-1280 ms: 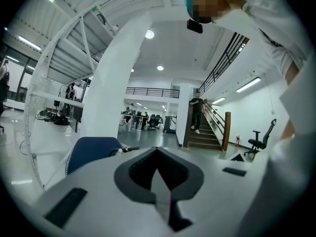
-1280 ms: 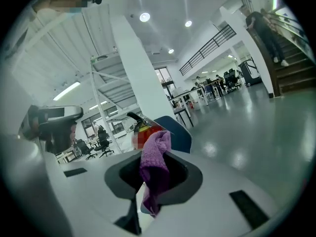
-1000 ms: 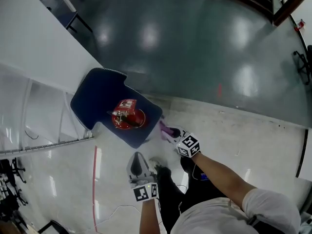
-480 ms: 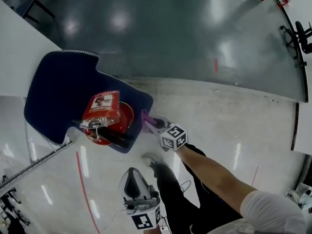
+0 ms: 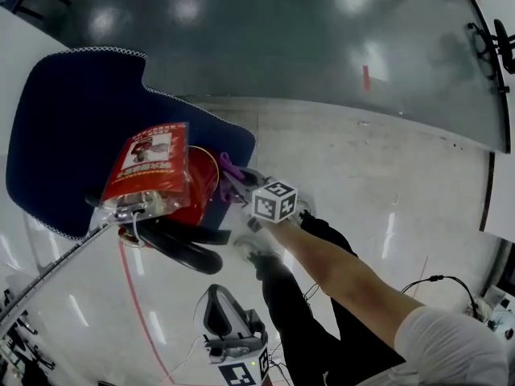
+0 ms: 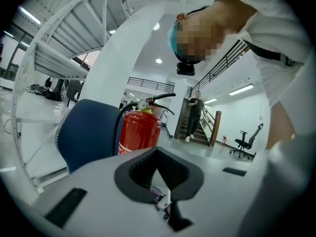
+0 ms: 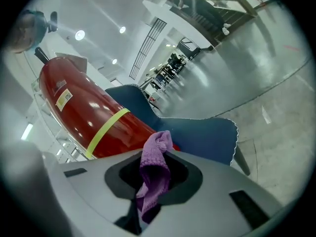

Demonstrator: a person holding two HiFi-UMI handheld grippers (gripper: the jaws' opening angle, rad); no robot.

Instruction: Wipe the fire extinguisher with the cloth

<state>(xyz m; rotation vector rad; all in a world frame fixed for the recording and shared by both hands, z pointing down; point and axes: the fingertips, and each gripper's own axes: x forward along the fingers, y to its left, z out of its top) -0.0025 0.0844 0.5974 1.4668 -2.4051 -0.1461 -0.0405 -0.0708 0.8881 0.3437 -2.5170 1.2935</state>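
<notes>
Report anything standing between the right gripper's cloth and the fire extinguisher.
Nothing visible does. The right gripper holds the purple cloth close beside the fire extinguisher, near its red body, with no object between them.

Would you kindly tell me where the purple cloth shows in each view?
Head view: purple cloth at centre, right of the red fire extinguisher.
Left gripper view: not in it.
Right gripper view: low centre, in front of the fire extinguisher.
Shared landmark: the fire extinguisher, in all three.
</notes>
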